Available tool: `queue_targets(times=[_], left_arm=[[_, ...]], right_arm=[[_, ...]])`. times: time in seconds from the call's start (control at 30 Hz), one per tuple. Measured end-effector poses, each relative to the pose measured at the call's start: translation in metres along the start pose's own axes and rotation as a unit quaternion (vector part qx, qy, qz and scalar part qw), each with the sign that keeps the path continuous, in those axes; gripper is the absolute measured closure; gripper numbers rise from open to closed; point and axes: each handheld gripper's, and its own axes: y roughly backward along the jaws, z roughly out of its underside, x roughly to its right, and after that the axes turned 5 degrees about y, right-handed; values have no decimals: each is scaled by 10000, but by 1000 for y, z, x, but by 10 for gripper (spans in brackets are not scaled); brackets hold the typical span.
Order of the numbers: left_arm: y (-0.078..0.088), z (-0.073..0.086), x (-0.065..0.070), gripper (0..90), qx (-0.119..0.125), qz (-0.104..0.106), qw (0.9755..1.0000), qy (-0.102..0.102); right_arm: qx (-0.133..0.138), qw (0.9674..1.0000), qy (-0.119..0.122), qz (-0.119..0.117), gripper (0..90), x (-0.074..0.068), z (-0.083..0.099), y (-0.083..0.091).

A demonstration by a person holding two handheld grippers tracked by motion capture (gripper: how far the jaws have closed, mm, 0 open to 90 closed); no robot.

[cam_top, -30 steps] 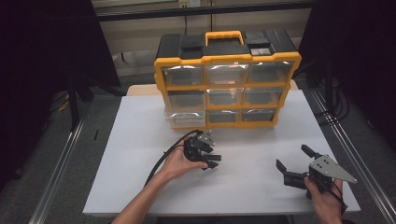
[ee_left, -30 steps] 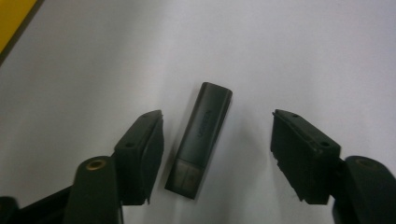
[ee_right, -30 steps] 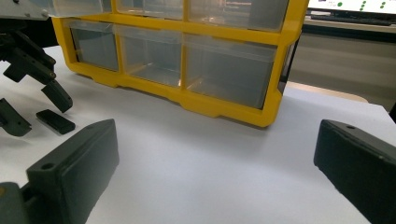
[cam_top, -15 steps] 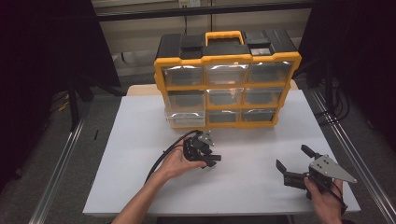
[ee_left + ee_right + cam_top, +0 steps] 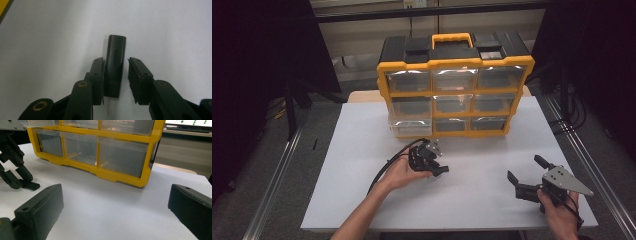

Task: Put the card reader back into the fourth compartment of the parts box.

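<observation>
Closing around the black block point(image 5: 115, 65), the left gripper point(image 5: 116, 75) hides its lower end.

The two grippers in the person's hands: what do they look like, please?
The left gripper and the right gripper are black, with blocky flat-faced jaws joined by brass-coloured rivets. A black cable trails from the left one. The right one carries a grey three-cornered plate with small holes. The forearms are bare.

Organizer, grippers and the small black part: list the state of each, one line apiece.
Left gripper: jaws have just been closing around the black part, a gap showing at one pad.
Black part: lying flat on the table, between the jaws.
Right gripper: open, empty.
Organizer: upright; bottom-left drawer pulled out a little.
</observation>
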Motion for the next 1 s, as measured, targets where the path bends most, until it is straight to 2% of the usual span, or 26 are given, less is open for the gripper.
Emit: queue_targets(times=[0.03, 0.17, 0.53, 0.8, 0.93, 0.97, 1.0], left_arm=[[-1, -1, 1, 672, 6, -60, 10000, -6], [-2, -3, 2, 737, -50, -29, 10000, -66], [0, -2, 0, 738, -37, 39, 10000, -63], [1, -2, 1, 739, 54, 15, 10000, -10], [6, -2, 1, 739, 109, 59, 9999, 13], [8, -2, 1, 739, 106, 137, 9999, 6], [11, -2, 2, 738, 147, 107, 9998, -3]], right_arm=[[0, 10000, 4, 0, 0, 0, 0, 0], [0, 10000, -3, -11, 0, 0, 0, 0], [0, 10000, -34, -22, 0, 0, 0, 1], [12, 10000, -15, -26, 0, 0, 0, 2], [-6, 10000, -7, -24, 0, 0, 0, 2], [-12, 10000, -17, -9, 0, 0, 0, 2], [-16, 10000, -19, -11, 0, 0, 0, 3]])
